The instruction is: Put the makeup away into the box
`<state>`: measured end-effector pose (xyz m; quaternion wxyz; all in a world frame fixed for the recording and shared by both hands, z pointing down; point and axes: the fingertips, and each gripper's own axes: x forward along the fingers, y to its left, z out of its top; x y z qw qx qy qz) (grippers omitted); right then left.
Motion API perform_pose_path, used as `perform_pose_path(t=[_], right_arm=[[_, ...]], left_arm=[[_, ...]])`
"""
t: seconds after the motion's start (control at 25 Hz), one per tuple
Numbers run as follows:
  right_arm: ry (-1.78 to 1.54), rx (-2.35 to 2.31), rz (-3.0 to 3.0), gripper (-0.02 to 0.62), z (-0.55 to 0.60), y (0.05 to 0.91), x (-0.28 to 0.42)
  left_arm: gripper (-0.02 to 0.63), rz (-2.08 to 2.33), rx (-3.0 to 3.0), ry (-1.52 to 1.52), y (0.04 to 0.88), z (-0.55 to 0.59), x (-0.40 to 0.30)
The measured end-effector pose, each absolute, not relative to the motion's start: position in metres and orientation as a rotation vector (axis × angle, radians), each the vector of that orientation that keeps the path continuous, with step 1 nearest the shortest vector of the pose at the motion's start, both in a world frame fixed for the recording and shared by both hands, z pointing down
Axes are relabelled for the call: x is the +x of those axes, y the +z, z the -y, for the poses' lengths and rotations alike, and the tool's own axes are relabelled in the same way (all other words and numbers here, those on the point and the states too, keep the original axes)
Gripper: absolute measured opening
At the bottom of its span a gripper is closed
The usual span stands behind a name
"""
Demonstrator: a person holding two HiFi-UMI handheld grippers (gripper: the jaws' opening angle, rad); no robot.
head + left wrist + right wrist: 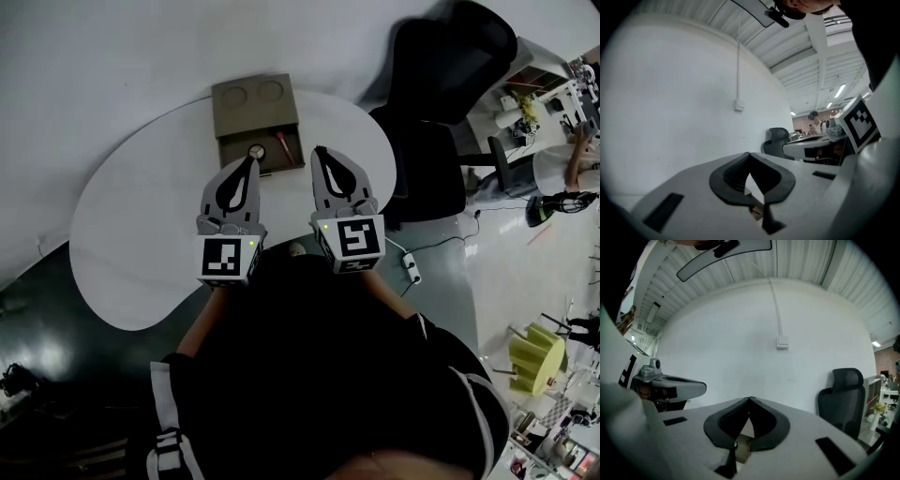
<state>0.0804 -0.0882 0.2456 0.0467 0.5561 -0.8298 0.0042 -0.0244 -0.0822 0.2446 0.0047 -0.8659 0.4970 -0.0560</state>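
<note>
Makeup (280, 142) lies inside the box (255, 101), in its open drawer (232, 148). Left gripper (249, 165) and right gripper (321, 153) hover just on the near side of the box, each with jaws closed and empty. Stowing looks finished; the next move likely calls for pushing the drawer in.

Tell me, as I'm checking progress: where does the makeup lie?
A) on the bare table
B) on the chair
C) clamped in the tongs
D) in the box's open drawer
D: the round compact and the pink-tipped brush both lie inside the open drawer of the box.
</note>
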Motion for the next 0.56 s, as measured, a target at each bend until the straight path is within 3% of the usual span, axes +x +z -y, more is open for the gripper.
perform_pose_path(t=[0.56], right_arm=[[-0.039,1.622,2.57,0.021,0.08,0.242,0.089]], left_arm=[[0.008,-1.582,-2.693,-0.141,0.242,0.069,-0.014]])
